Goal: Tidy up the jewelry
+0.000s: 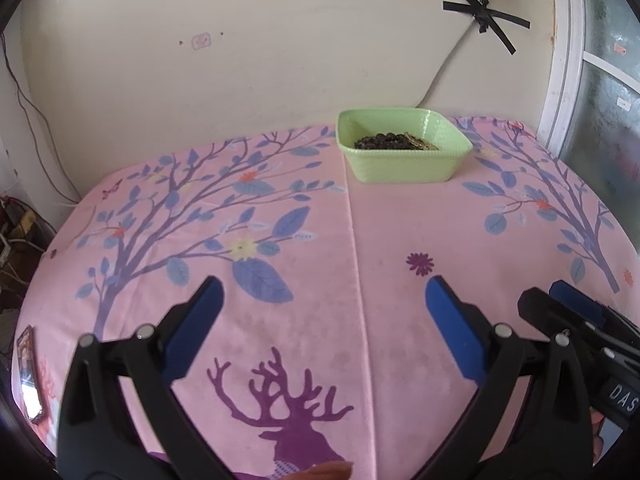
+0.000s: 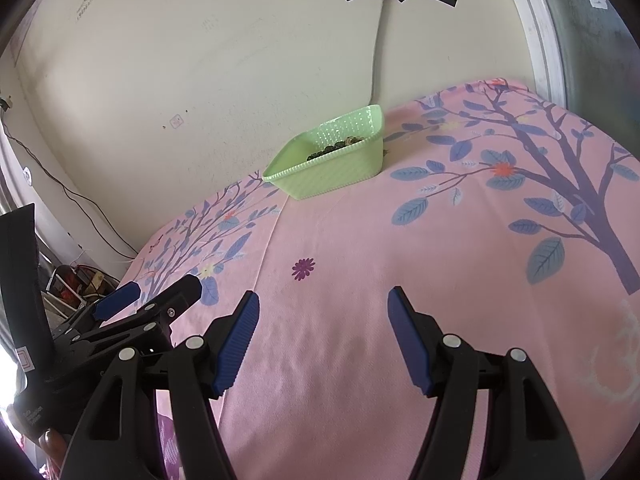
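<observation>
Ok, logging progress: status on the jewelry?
Left hand-held gripper open, empty. Right hand-held gripper open, empty. Jewelry in green basket. Nothing in the way.

Home room, prob. bedroom or living area, table w/ pink tree-and-deer print cloth (image 1: 360, 216), scuffed cream wall (image 1: 260, 60), cable (image 1: 448, 68) fixed w/ black tape, tangled wires by floor (image 1: 16, 224), frosted window, white frame (image 1: 568, 60).

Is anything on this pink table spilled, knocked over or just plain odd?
Nothing looks spilled. The pale green plastic basket sits upright near the wall with dark beads and a gold chain inside. The pink tree-print cloth lies flat. One oddity: a cable is fixed to the wall with crossed black tape strips.
</observation>
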A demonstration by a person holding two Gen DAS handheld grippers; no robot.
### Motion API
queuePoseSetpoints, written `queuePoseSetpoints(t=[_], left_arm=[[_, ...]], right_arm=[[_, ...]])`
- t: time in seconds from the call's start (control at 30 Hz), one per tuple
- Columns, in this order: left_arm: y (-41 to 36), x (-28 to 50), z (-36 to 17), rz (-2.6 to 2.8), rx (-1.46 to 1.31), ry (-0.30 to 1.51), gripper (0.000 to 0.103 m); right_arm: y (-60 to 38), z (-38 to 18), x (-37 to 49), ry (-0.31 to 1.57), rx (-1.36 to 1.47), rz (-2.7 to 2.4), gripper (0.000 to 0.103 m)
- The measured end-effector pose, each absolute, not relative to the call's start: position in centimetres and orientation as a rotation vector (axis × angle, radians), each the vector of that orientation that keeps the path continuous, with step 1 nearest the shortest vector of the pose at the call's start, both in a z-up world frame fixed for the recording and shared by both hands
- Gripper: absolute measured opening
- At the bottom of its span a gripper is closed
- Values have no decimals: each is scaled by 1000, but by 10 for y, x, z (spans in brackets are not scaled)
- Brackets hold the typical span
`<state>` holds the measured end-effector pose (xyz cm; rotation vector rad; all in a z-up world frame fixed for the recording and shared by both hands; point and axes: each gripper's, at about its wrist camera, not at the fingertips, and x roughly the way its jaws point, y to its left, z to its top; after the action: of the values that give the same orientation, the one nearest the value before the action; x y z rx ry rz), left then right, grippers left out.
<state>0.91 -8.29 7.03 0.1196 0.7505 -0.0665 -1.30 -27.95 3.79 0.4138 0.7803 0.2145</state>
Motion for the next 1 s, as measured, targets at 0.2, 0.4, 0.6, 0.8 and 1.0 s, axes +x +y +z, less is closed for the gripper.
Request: queuePoseSetpoints(t=[0.2,0.4,0.6,0.8,1.0], left_arm=[[-84,9,70,-65,122,750,97],[-84,9,68,-65,122,752,97],[-83,9,67,-56,121,767,97],[-83,9,67,-57,123,767,97],[-84,10,67,-54,123,775,97]], right_arm=[[-280,39,-13,781,416,214,42],[-281,39,-13,781,417,215,42],[-280,39,-14,781,418,214,42],[-281,39,-14,782,418,215,42],[-281,39,-14,782,417,215,42]])
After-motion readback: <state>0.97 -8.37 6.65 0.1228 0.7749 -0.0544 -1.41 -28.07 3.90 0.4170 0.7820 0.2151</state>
